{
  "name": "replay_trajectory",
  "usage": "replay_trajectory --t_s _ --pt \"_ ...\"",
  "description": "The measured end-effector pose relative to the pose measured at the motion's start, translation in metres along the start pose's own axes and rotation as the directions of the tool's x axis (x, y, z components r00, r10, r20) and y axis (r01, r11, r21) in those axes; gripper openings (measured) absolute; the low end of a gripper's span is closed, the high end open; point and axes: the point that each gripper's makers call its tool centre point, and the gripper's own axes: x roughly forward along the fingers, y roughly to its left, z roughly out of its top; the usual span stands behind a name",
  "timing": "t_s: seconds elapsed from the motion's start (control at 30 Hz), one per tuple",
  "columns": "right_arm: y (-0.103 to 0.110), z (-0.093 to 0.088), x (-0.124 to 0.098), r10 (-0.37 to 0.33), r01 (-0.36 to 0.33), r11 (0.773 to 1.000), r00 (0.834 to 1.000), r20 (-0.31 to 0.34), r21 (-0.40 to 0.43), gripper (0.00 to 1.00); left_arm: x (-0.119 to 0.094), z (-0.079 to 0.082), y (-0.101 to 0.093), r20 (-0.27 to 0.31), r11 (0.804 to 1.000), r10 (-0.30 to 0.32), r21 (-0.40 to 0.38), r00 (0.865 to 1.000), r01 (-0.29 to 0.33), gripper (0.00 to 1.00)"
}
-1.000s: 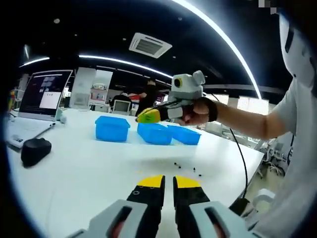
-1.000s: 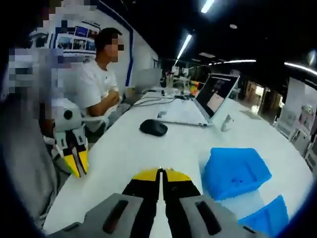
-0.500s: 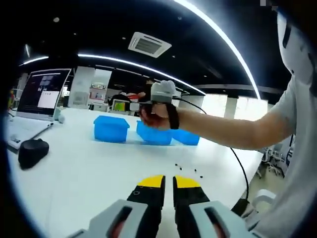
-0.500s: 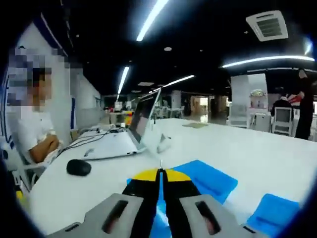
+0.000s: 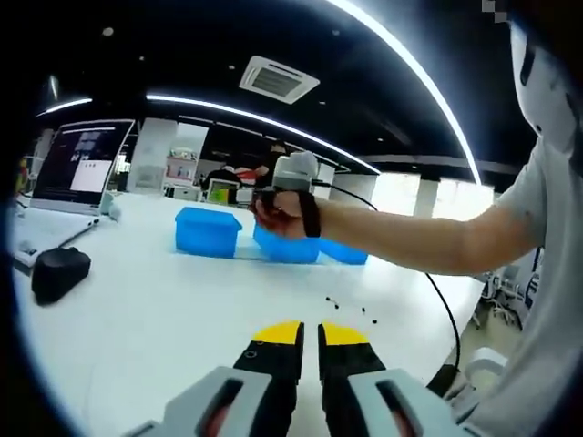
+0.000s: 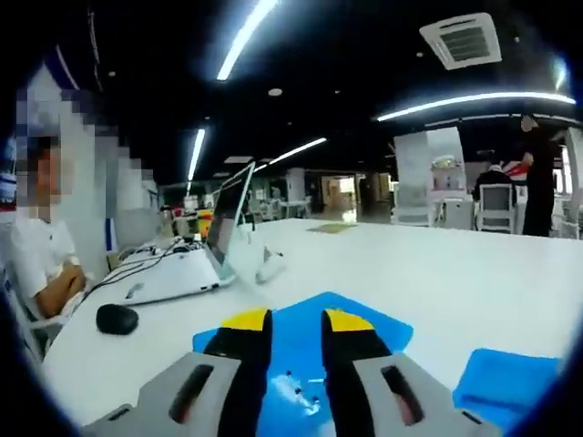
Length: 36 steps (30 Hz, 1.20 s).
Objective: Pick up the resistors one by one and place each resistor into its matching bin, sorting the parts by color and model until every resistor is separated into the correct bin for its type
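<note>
Left gripper view: my left tool hung low over the white desk, its yellow-tipped jaws a narrow slit apart and nothing between them.
Loose resistors: a few small dark resistors lay scattered on the desk just ahead of that tool.
Bins: three blue bins stood in a row farther back, the left bin, the middle bin and the right bin.
Right hand: my hand held the right tool up over the middle bin.
Right gripper view: my right tool stood with jaws clearly parted and empty, right above a blue bin; small pieces lay inside it.
Desk clutter: a laptop and a black mouse sat at the left.
</note>
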Motion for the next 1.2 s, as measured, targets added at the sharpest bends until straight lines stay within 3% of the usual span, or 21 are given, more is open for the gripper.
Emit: replay_trajectory --t_s 0.13,0.6,0.7,0.8,0.87,0.93,1.0,1.1,1.17,1.2 --pt "0.01 0.0 -0.007 0.03 -0.031 0.999 0.999 -0.011 -0.026 0.22 -0.002 0.004 0.001 0.014 1.0 0.004 -0.001 1.0 -0.004 0.1" --pt "0.044 0.016 -0.072 0.157 -0.159 0.983 0.987 -0.031 -0.096 0.2 0.0 -0.003 0.001 0.0 1.0 0.001 -0.008 1.0 -0.001 0.1" --pt "0.062 0.016 -0.09 0.225 -0.235 0.956 0.971 -0.077 -0.178 0.17 0.002 0.002 -0.002 0.01 1.0 -0.012 -0.001 1.0 0.012 0.1" --pt "0.077 0.005 -0.111 0.263 -0.305 0.912 0.947 -0.183 -0.273 0.17 0.001 0.003 -0.002 0.015 1.0 -0.012 0.003 1.0 0.012 0.1" --pt "0.087 0.0 -0.122 0.303 -0.354 0.898 0.928 -0.218 -0.262 0.17 0.001 0.001 -0.001 0.011 1.0 -0.009 0.002 1.0 0.009 0.1" --pt "0.101 -0.008 -0.14 0.369 -0.438 0.865 0.886 -0.282 -0.246 0.17 0.0 -0.001 0.0 0.005 1.0 -0.01 -0.001 1.0 0.01 0.1" --pt "0.114 -0.018 -0.156 0.429 -0.521 0.823 0.832 -0.352 -0.226 0.17 0.001 -0.002 -0.002 0.011 0.999 -0.023 -0.026 1.0 0.024 0.1" --pt "0.125 -0.045 -0.182 0.443 -0.622 0.742 0.734 -0.514 -0.248 0.17 0.001 -0.001 -0.003 0.013 1.0 -0.023 -0.021 1.0 0.023 0.1" --pt "0.133 -0.065 -0.203 0.453 -0.698 0.675 0.648 -0.612 -0.241 0.17 0.001 -0.001 -0.003 0.014 0.999 -0.024 -0.024 1.0 0.024 0.1" --pt "0.138 -0.078 -0.217 0.463 -0.746 0.631 0.582 -0.669 -0.213 0.17 0.001 -0.001 -0.004 0.014 1.0 -0.023 -0.021 1.0 0.023 0.1"
